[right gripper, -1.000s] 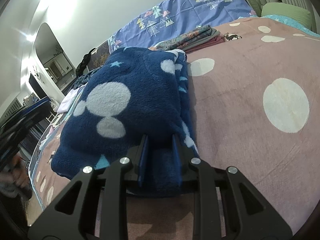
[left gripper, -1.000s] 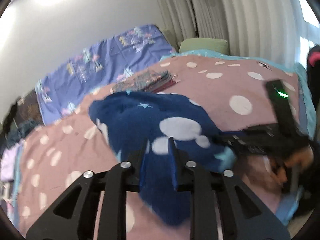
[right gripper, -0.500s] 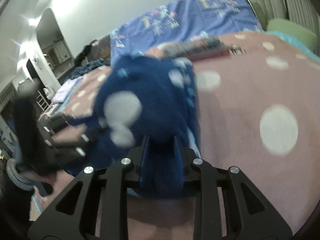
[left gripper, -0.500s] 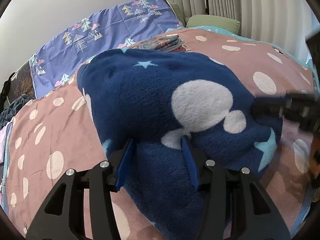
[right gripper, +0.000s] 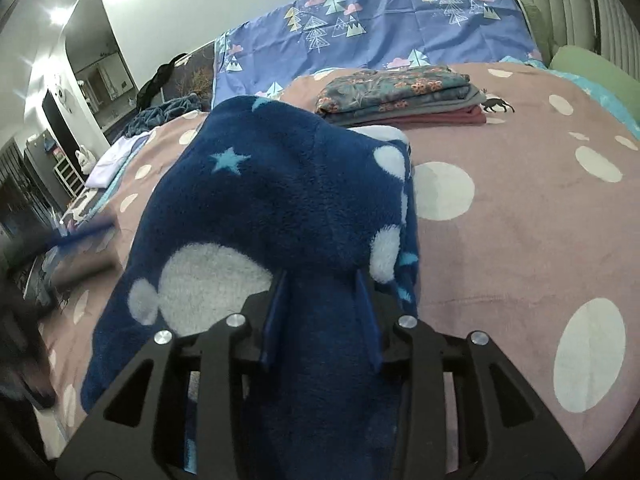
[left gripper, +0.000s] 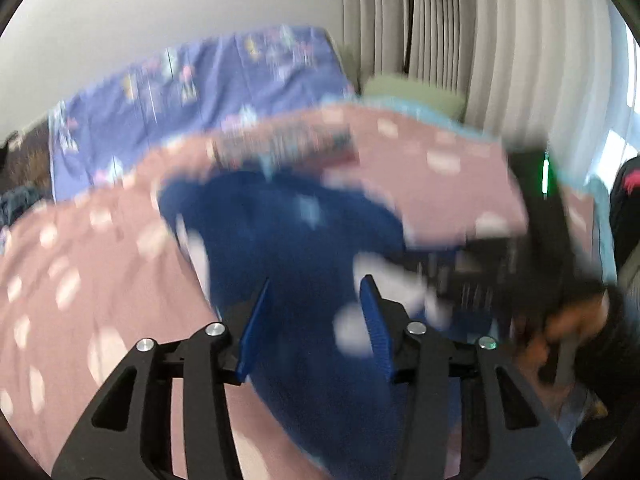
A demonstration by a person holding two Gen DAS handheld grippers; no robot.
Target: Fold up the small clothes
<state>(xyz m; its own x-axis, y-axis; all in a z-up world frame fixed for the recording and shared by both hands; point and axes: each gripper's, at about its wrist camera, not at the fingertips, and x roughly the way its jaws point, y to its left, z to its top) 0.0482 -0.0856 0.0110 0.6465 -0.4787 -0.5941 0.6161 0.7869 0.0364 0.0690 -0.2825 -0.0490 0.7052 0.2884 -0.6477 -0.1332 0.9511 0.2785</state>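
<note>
A dark blue fleece garment (right gripper: 280, 208) with white dots and pale stars lies bunched on the pink dotted bedspread (right gripper: 520, 208). My right gripper (right gripper: 320, 292) is shut on its near edge. In the blurred left wrist view the same garment (left gripper: 288, 248) lies under my left gripper (left gripper: 316, 300), whose jaws stand apart over the fleece. The right gripper shows dark at the right of the left wrist view (left gripper: 532, 272).
A stack of folded clothes (right gripper: 400, 94) sits at the far side of the bed, below a purple sheet with tree prints (right gripper: 380, 36). A green pillow (right gripper: 592, 68) lies far right. Loose clothes (right gripper: 116, 156) lie at the bed's left edge.
My left gripper has opened, let go of the fleece and is moving fast, blurring its view. My right gripper keeps its hold, and the garment has settled lower on the bed.
</note>
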